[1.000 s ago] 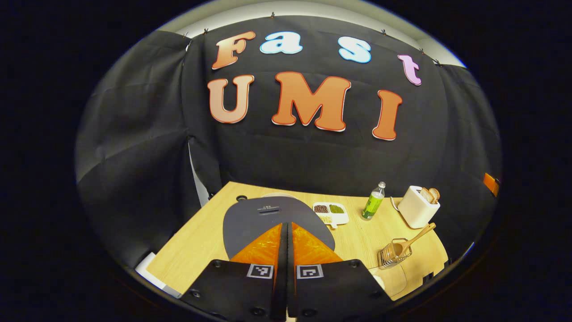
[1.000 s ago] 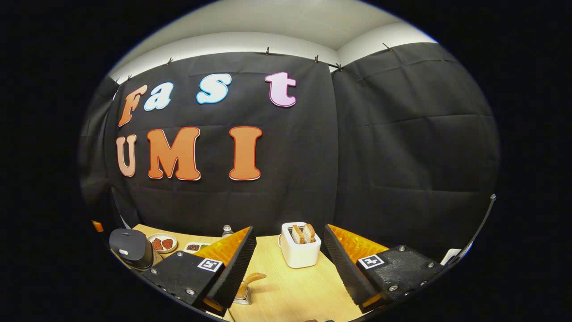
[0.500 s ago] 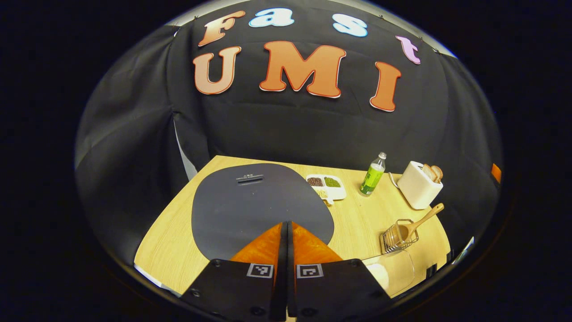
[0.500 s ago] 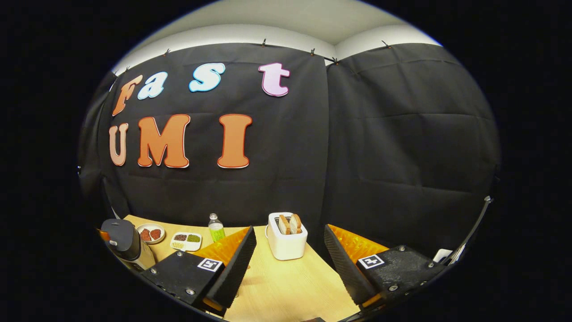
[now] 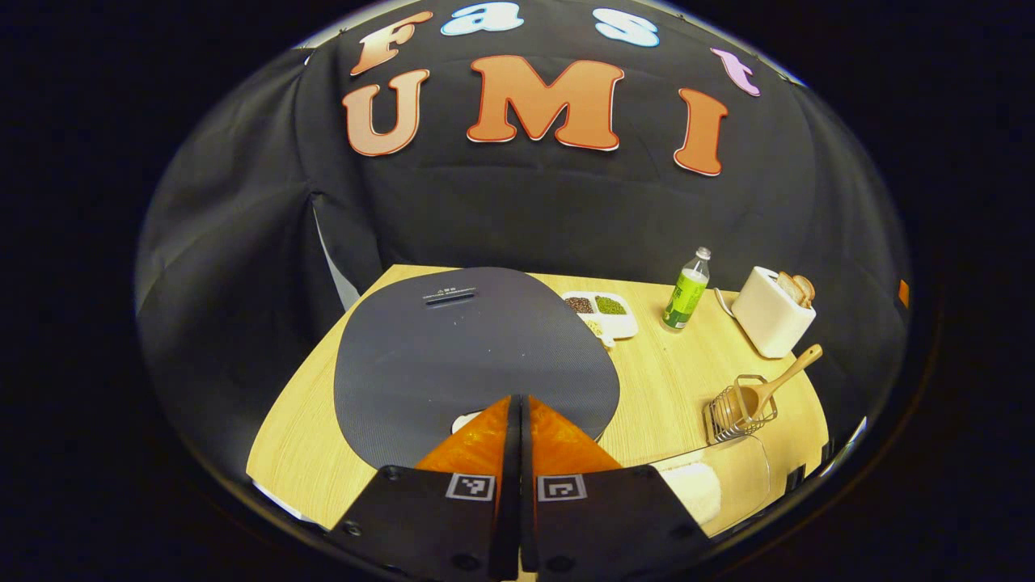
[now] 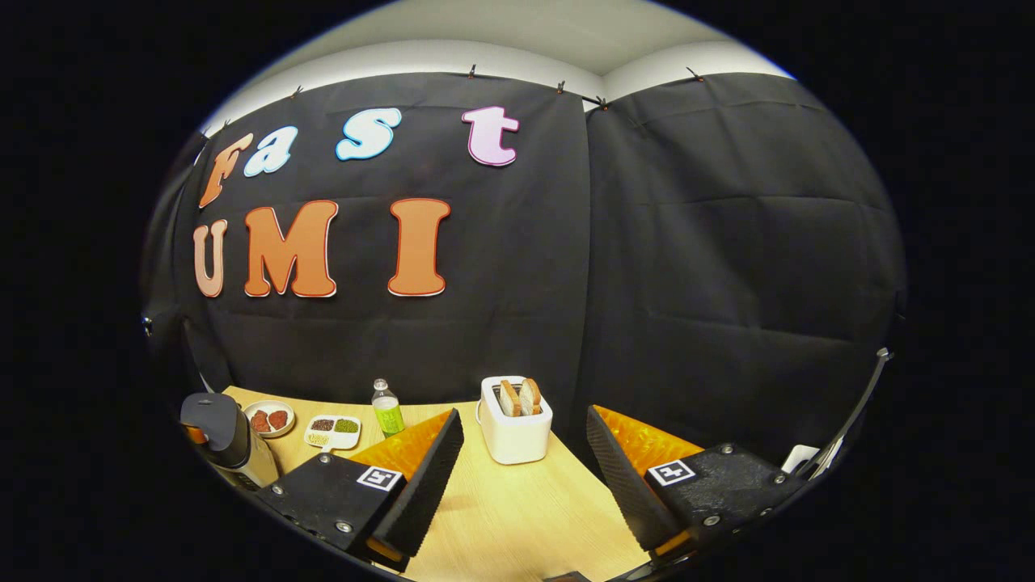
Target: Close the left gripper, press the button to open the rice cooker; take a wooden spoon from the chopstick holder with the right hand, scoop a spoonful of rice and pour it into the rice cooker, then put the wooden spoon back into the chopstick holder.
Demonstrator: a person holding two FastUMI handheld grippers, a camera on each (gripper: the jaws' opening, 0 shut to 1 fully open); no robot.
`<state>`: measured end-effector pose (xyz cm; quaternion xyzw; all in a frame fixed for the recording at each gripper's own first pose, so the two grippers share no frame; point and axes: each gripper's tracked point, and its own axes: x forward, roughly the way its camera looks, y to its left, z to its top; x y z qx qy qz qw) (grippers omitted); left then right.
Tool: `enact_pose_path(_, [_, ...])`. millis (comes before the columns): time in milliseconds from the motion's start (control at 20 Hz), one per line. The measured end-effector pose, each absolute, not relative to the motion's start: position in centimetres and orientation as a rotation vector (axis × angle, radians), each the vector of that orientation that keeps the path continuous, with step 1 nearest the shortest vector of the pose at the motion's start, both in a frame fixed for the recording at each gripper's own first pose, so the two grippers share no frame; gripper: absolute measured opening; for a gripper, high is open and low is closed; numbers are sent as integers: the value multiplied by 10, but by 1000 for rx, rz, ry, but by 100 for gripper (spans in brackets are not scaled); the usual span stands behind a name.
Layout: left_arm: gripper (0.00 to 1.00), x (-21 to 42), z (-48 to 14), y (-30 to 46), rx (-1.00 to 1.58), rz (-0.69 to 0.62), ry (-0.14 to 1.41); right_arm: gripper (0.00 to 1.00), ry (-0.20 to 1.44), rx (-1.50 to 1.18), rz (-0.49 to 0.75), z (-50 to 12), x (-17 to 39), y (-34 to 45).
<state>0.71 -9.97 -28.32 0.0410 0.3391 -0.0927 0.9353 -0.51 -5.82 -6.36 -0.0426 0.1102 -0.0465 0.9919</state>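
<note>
The rice cooker's dark grey lid (image 5: 477, 347) lies closed right below my left gripper (image 5: 517, 402), which is shut with nothing between its fingers. Its tips hang over the lid's near edge, beside a small pale patch (image 5: 465, 420); I cannot tell if they touch. To the right, the wooden spoon (image 5: 780, 380) leans in the wire chopstick holder (image 5: 732, 412). In front of the holder stands a glass bowl of rice (image 5: 711, 485). My right gripper (image 6: 521, 414) is open and empty above the table. The rice cooker (image 6: 222, 432) stands far to its left.
Along the back of the wooden table (image 5: 671, 388) stand a green bottle (image 5: 686, 284), a white toaster (image 5: 772, 311) with bread and a white divided dish (image 5: 608, 314) of beans. A round plate (image 6: 269, 419) sits behind the cooker. Black cloth walls close in behind the table.
My left gripper has come down toward the rice cooker, whose lid now looks much larger. The right gripper's view has shifted, and the spoon handle seen a second ago has left it.
</note>
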Motion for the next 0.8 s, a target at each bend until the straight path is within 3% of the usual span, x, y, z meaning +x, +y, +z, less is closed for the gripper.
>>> enact_pose_path(200, [6, 5, -285, -99, -32, -195, 697, 95, 237, -82, -79, -71, -6, -55])
enact_pose_path(600, [6, 6, -275, -99, 81, -196, 686, 95, 242, -53, -47, -73, -11, -50])
enact_pose_path(800, [6, 17, -213, -101, 98, -187, 555, 95, 241, -33, -39, -75, -12, -52])
